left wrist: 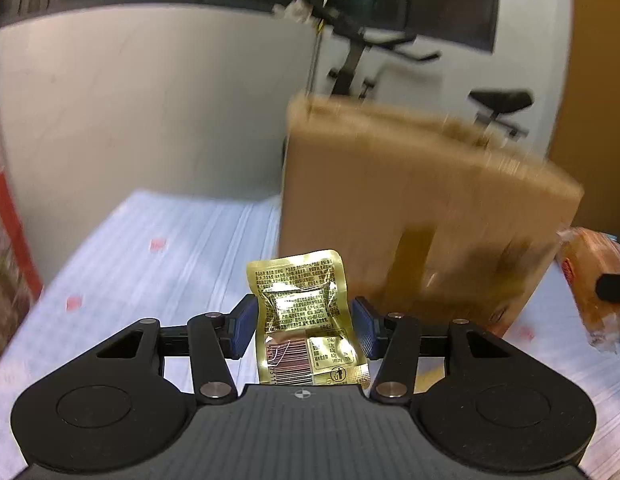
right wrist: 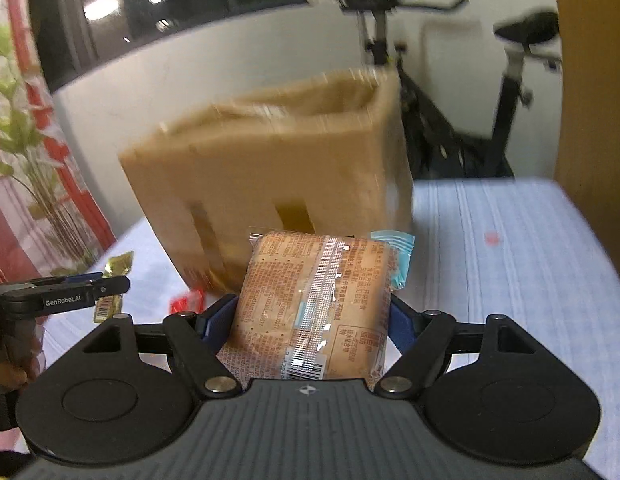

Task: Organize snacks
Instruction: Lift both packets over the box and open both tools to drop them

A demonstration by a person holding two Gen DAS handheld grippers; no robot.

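In the left wrist view, the left claw [left wrist: 304, 326] is clenched on a small gold foil snack packet [left wrist: 306, 316] that stands upright between its blue pads, held above the pale striped table [left wrist: 142, 256] just in front of the open brown cardboard box [left wrist: 409, 200], so this packet looks picked up but not yet dropped into the box. In the right wrist view, the right claw [right wrist: 311, 316] grasps a wide orange plastic-wrapped biscuit pack [right wrist: 315, 304] across its sides, also just short of the box and not yet inside it. A small red wrapper [right wrist: 186, 302] lies on the table at the box's foot, so sorting seems unfinished.
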